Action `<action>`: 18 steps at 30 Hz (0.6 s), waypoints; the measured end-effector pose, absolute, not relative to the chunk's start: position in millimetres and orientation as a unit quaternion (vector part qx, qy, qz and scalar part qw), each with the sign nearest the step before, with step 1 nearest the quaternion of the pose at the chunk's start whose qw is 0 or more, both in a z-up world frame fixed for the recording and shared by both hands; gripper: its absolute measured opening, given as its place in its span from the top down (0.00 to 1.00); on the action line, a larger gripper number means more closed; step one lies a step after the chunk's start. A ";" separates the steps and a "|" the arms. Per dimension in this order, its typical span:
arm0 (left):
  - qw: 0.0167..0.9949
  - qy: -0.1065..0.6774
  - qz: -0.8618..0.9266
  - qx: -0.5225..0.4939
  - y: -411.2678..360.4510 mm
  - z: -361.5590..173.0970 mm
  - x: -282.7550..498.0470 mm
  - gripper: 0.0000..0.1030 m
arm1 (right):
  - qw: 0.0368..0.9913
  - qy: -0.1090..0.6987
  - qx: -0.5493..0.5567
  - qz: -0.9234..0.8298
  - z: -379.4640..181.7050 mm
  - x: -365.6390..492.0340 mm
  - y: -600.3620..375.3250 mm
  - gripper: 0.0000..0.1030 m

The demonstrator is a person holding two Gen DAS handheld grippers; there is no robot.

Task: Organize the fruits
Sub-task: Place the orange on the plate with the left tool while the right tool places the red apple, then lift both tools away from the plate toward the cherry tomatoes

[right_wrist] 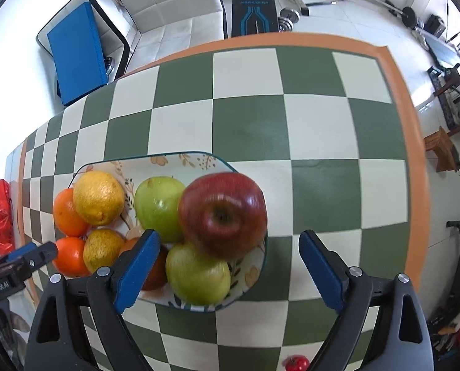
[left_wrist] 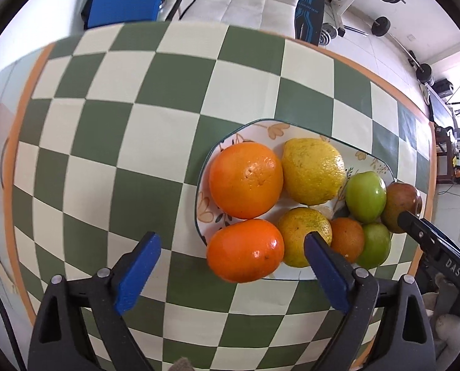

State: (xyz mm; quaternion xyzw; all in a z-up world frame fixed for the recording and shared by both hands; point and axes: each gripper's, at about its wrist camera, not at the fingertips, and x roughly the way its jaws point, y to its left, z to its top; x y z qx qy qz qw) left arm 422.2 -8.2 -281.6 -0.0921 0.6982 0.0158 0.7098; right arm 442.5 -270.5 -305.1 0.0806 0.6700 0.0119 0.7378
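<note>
Right wrist: checkered tablecloth point(right_wrist: 248, 123), tiled floor point(right_wrist: 338, 21).

You have one floral ceramic plate point(left_wrist: 262, 128), three round orange oranges point(left_wrist: 245, 181), two yellow citrus point(left_wrist: 313, 170), two green apples point(left_wrist: 366, 196), one red apple point(right_wrist: 223, 215).

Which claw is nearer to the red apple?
Right. The right claw is open just above the red apple. The left claw is open at the plate's opposite end, over the oranges.

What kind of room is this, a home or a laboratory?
Probably a home room: a table with a checked cloth bears a fruit plate, a white sofa stands behind it, and a weight bench with barbells is nearby.
</note>
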 end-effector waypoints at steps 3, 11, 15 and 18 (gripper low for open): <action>0.733 0.677 0.027 -0.059 -10.6 -268.5 415.0 0.08 | 0.751 0.657 0.060 0.006 -284.7 423.8 -264.3 0.09; 0.773 0.633 0.041 -0.001 -24.6 -232.7 379.6 0.08 | 0.775 0.631 0.027 -0.008 -240.6 367.3 -247.6 0.09; 0.788 0.614 0.030 0.007 -31.0 -212.8 360.3 0.08 | 0.788 0.615 0.034 -0.007 -219.1 344.1 -246.5 0.09; 0.801 0.598 0.023 0.009 -32.3 -194.3 343.6 0.08 | 0.798 0.602 0.031 -0.008 -200.3 326.9 -247.1 0.09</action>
